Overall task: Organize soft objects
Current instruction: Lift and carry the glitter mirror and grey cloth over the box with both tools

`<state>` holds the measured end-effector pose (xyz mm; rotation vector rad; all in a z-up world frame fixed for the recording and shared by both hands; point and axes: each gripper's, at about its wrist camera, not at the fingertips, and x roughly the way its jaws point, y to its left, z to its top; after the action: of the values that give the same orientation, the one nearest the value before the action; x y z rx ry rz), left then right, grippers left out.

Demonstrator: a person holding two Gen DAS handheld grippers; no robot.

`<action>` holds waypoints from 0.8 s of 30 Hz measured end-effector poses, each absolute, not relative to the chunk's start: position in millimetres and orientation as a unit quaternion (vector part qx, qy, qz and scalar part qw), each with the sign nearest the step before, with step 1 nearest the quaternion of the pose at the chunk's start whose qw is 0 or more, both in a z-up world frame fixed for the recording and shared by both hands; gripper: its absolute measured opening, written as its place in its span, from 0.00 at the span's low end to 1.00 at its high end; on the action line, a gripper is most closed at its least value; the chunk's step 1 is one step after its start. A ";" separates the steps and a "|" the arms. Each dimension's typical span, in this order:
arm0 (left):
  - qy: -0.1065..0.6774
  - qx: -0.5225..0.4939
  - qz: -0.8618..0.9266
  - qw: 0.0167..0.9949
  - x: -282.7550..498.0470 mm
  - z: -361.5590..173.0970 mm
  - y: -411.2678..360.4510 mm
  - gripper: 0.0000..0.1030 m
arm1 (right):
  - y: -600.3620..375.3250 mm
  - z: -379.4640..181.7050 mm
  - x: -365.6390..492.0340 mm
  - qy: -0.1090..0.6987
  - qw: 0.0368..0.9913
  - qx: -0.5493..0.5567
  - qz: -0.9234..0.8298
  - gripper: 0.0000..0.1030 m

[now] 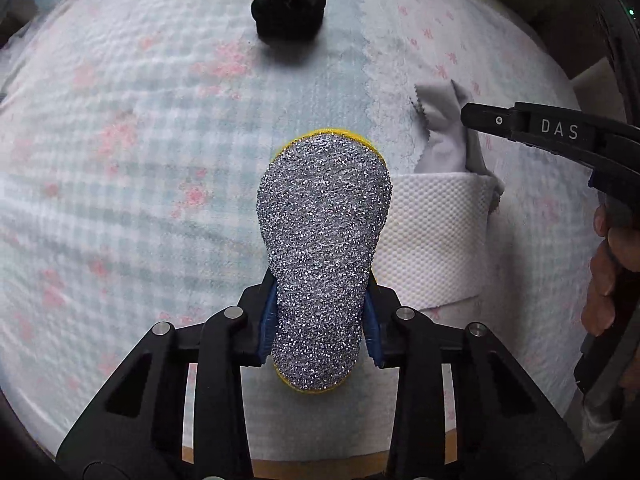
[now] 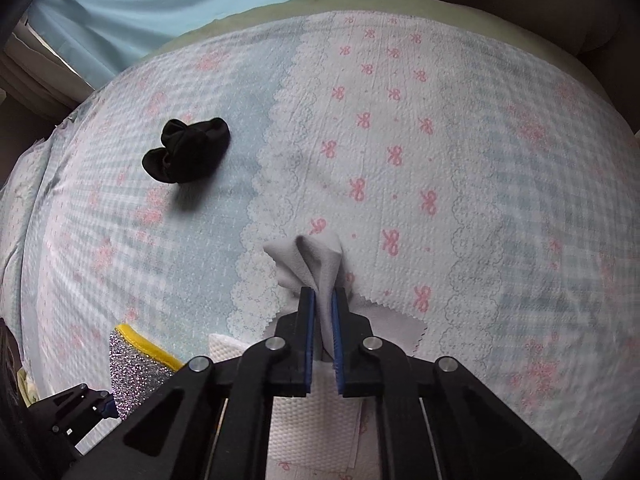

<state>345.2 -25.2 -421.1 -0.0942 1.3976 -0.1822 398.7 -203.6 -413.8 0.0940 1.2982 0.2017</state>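
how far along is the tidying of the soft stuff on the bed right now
Nothing looks finished yet. In hand: the left gripper is shut on the glittery sponge, the right gripper on the grey cloth, beside the white paper towel. Left: the black sock bundle lies untouched further off on the bedspread.

bedspread (image 2: 400, 128): pink bows, blue checks | curtain (image 2: 200, 4): pale blue

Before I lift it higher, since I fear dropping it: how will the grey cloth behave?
Probably floppy: the grey cloth folds and droops where the right gripper pinches it. Likely light and thin, with its pinked edge lying limp on the white towel. It may slip through the pads.
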 end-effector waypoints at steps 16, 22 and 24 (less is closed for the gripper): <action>0.627 -0.067 -0.069 0.773 326.7 -395.8 -10.0 0.31 | -205.0 -413.9 393.3 0.595 0.796 0.067 0.088 0.61; 0.630 -0.080 -0.061 0.770 332.9 -408.7 -5.7 0.31 | -191.3 -435.1 391.2 0.609 0.787 0.030 0.087 0.98; 0.631 -0.082 -0.060 0.769 335.7 -412.2 -4.7 0.31 | -189.9 -445.8 392.9 0.620 0.781 0.021 0.076 0.98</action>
<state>335.7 -4.7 -412.2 -0.1777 1.3679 -0.1312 392.9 -189.9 -445.8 0.0443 1.3382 0.1650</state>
